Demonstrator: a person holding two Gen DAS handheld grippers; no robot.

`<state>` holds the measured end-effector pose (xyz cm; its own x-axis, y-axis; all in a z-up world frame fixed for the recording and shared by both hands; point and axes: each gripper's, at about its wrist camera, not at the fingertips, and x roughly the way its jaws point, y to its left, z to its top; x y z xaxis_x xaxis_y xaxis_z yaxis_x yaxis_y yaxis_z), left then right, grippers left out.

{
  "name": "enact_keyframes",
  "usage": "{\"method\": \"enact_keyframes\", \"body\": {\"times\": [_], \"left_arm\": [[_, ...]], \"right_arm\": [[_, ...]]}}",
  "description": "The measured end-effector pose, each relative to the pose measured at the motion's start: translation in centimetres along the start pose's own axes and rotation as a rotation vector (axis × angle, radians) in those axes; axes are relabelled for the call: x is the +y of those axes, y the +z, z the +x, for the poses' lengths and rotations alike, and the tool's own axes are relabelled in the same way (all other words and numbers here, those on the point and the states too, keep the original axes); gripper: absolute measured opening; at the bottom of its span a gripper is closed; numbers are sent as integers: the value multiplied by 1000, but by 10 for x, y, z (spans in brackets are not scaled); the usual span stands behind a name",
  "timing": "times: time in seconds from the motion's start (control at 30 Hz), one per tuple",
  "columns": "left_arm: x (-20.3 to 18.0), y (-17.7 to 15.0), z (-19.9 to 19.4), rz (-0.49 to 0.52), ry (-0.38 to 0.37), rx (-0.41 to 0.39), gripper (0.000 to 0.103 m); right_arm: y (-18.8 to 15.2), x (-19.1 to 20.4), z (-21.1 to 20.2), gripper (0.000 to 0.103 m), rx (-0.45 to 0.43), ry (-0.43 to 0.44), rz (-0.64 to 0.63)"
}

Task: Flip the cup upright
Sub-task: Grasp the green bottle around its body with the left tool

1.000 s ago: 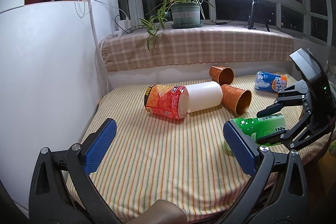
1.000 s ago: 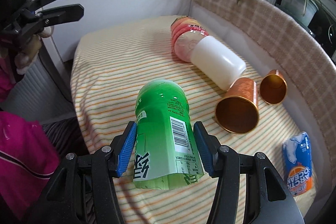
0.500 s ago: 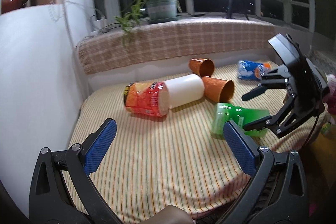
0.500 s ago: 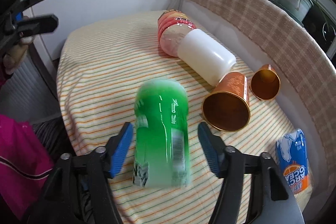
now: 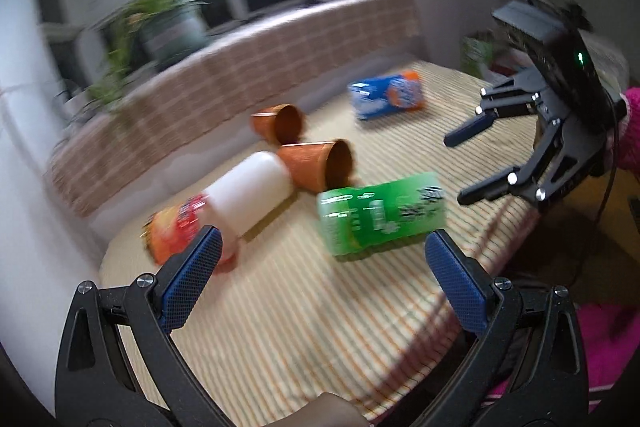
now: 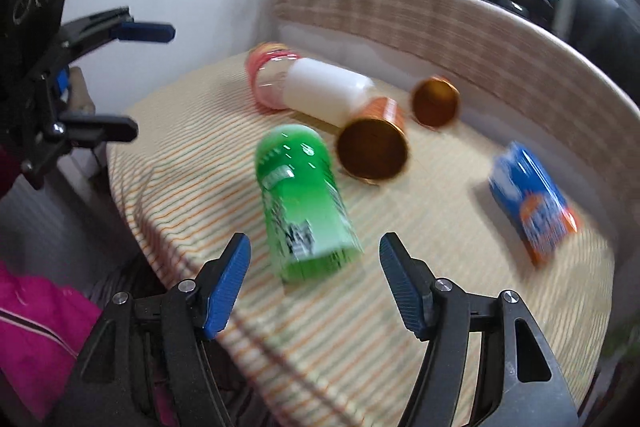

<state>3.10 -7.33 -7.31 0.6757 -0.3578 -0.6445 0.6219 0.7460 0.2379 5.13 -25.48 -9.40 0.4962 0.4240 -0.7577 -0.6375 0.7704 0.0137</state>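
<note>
Glossy green plastic on the bottle [image 6: 304,203]; shiny coppery metal on both cups [image 6: 374,147] [image 6: 435,101] at its 1 o'clock. Matt woven striped cloth over the table [image 6: 420,239]. Ribbed blue pads [image 6: 226,285] on matt black gripper frames.

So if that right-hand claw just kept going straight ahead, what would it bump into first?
Most likely the green cup, lying on its side just ahead of the open right gripper. The picture is blurred, so depth is uncertain.
</note>
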Motion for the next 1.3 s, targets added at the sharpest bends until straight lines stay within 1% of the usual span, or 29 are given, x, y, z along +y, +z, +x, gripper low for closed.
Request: {"method": "enact_keyframes", "body": {"times": [0.03,0.1,0.17,0.33,0.43,0.53,0.6,0.67,0.8,0.93,1.07,1.17,1.3], "left_arm": [[-4,3,5,24,-24,12,103],[-9,10,14,54,-78,35,98],[-12,16,25,75,-136,72,97],[-33,29,52,238,-160,142,96],[-51,31,63,379,-137,170,96],[-68,33,75,495,-140,196,95],[-81,31,86,593,-110,209,95],[-90,26,97,667,-82,230,95],[-96,16,113,796,-56,266,95],[-99,14,125,848,-39,270,95],[-99,15,134,852,-51,284,95],[-100,13,139,857,-56,294,95],[-103,13,144,856,-70,309,87]], "right_arm": [[-6,-2,-5,67,-9,-7,20],[-16,-4,-15,67,-20,-13,63],[-28,-9,-24,67,-27,-21,118],[-53,-16,-41,67,-36,-51,207],[-65,-20,-49,67,-42,-64,252],[-75,-25,-55,67,-55,-68,302],[-81,-28,-57,67,-54,-75,327],[-85,-30,-57,67,-54,-77,346],[-93,-37,-61,67,-64,-74,393],[-99,-45,-63,67,-73,-82,423],[-103,-53,-60,67,-68,-68,466],[-105,-54,-60,67,-65,-73,472],[-104,-53,-62,67,-69,-76,470]]}}
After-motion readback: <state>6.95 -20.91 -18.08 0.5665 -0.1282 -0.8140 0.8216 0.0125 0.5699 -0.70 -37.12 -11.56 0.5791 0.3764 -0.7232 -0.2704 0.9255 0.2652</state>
